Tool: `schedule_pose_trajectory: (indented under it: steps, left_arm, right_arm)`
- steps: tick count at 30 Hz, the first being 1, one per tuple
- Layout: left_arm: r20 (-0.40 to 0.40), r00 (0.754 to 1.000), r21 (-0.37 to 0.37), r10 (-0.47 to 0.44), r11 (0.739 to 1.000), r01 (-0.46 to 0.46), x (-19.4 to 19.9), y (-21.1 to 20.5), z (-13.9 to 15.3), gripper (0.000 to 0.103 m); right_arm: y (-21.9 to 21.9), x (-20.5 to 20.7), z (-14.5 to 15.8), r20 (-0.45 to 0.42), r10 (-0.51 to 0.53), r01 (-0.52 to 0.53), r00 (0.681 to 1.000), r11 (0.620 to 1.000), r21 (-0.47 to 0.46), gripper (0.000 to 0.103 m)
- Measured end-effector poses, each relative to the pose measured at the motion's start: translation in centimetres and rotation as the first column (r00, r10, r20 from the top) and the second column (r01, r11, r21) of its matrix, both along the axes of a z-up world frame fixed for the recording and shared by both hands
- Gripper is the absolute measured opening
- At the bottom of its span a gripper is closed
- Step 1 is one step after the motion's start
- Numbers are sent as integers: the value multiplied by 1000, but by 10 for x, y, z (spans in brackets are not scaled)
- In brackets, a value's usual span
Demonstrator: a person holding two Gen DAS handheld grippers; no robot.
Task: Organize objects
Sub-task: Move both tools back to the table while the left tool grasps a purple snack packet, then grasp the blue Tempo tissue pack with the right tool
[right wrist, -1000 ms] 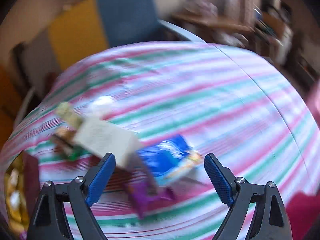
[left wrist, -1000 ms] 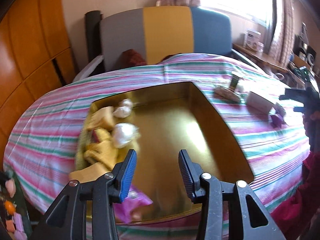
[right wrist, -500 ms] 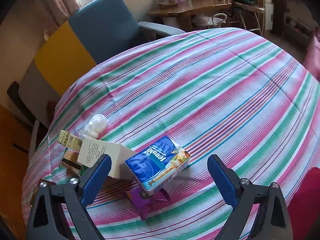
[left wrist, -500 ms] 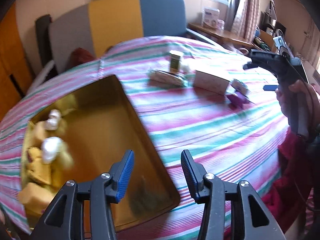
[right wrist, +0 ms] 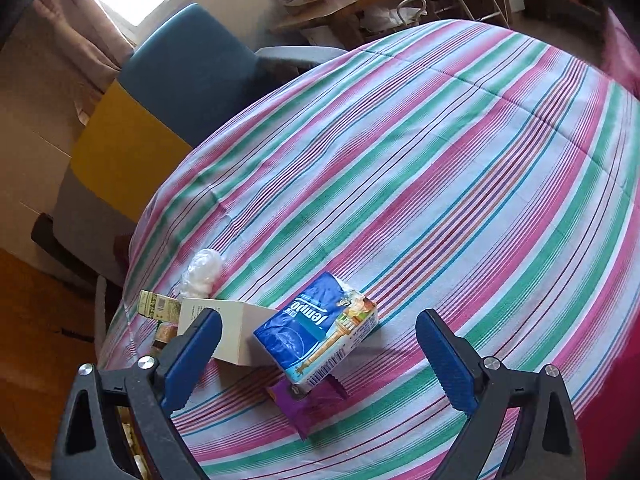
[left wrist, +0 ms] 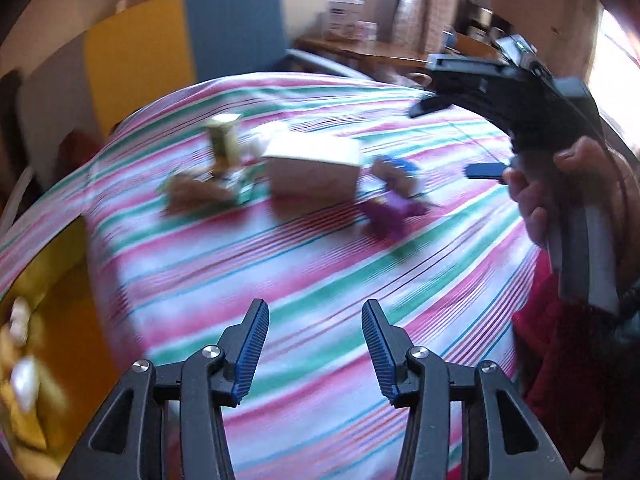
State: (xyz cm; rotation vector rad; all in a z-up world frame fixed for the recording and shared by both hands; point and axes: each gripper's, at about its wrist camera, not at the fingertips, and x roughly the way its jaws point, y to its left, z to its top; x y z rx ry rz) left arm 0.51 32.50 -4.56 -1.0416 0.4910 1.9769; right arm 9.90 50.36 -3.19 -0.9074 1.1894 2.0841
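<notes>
Right tool (right wrist: 318,354): pads wide apart, empty, hovering over blue tissue pack (right wrist: 316,328), apparently lining up a pickup. Left tool (left wrist: 315,350): half-spread, just opening, empty.

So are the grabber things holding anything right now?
No, nothing is held. The left gripper is open over bare tablecloth, and the right gripper is wide open around the blue tissue pack, not touching.

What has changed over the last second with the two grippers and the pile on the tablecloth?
The left gripper swung from over the gold tray to the striped cloth, its empty jaws opening further. The right gripper opened wider around the blue tissue pack without gripping it. The tissue pack, white box and purple wrapper stayed put.
</notes>
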Motion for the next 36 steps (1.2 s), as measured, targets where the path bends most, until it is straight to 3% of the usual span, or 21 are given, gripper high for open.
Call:
schedule_pose_trajectory:
  steps: [3,8,17,19,20,23,27,36]
  left_arm:
    - [-16,995,-16,-99,995,99,-1,29,-8,65]
    - [-30,982,-38,-185,982,184,-6,69,-19,75]
    - [-81,959,-81,-270,961,264,-15,126,-39,75]
    - [-89,956,-95,-279,958,270,-16,135,-46,67]
    - [-80,958,-99,-276,958,267,-17,137,-50,44]
    - [-21,971,-37,-236,971,235,-19,128,-50,32]
    - [10,987,-2,-162,987,162,-7,90,-48,31]
    - [-15,1000,38,-23,999,24,25,4,-43,33]
  right_arm:
    - [2,2,-2,-21,-3,2,1000,1000,-27,99]
    - [6,5,-5,-55,-9,5,998,998,-70,99]
    - [10,7,-12,-84,-9,-2,996,991,-133,100]
    - [10,7,-13,-85,-9,-2,996,991,-135,100]
    - [10,7,-13,-84,-10,-2,996,991,-135,100]
    - [10,5,-14,-71,-14,5,997,992,-124,100]
    - [9,3,-15,-53,-14,8,999,995,-103,99]
    - [7,-8,-25,-2,11,-11,1000,993,-118,99]
